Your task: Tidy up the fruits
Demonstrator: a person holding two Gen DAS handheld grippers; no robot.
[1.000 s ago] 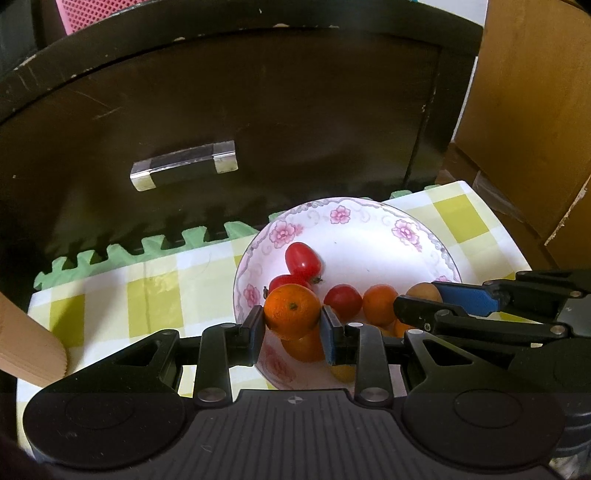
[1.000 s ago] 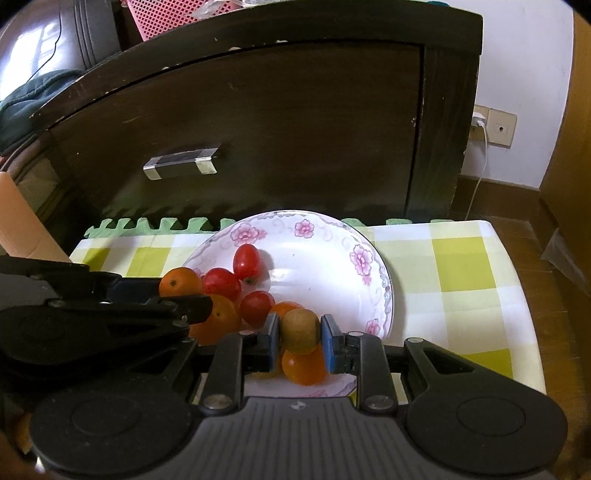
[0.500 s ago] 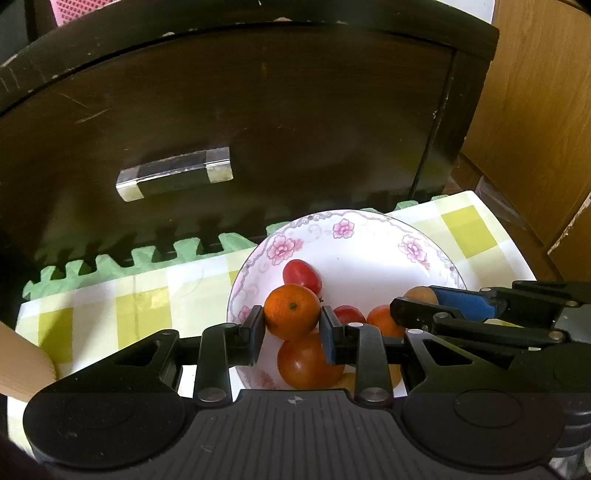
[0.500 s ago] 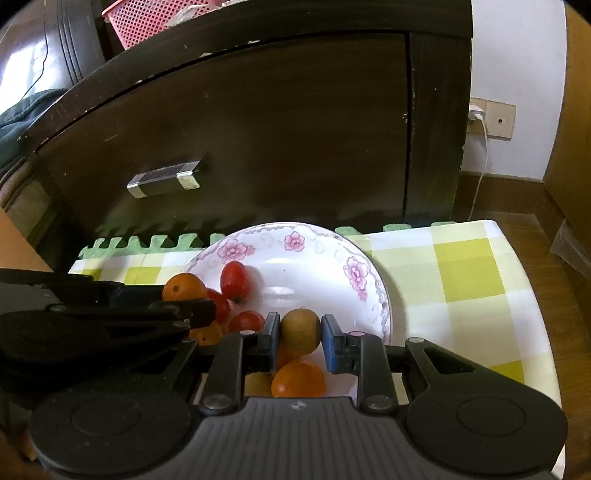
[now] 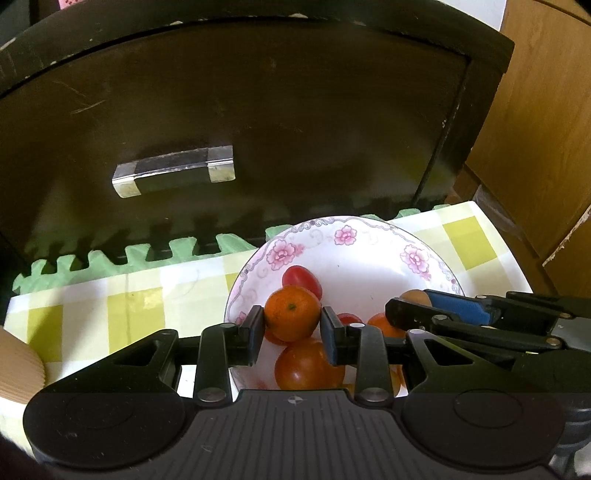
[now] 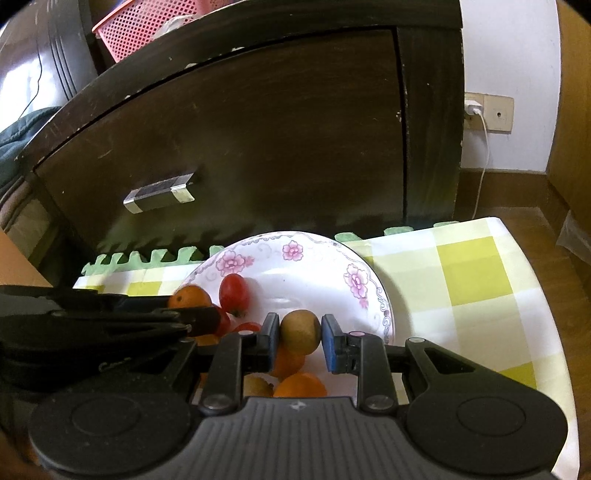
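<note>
A white bowl with pink flowers holds red tomatoes, small oranges and a brownish fruit. My left gripper is shut on a small orange, held above the bowl's left side. My right gripper is shut on a brown round fruit, lifted over the bowl's front. In the left wrist view the right gripper reaches in from the right with that fruit. More oranges lie beneath.
The bowl sits on a yellow-and-white checked cloth over a green foam mat. A dark cabinet with a metal handle stands close behind. A pink basket is on top. A wall socket with a cable is at the right.
Both grippers have risen with their fruits and the bowl now sits lower beneath them. Each keeps hold of its fruit.
</note>
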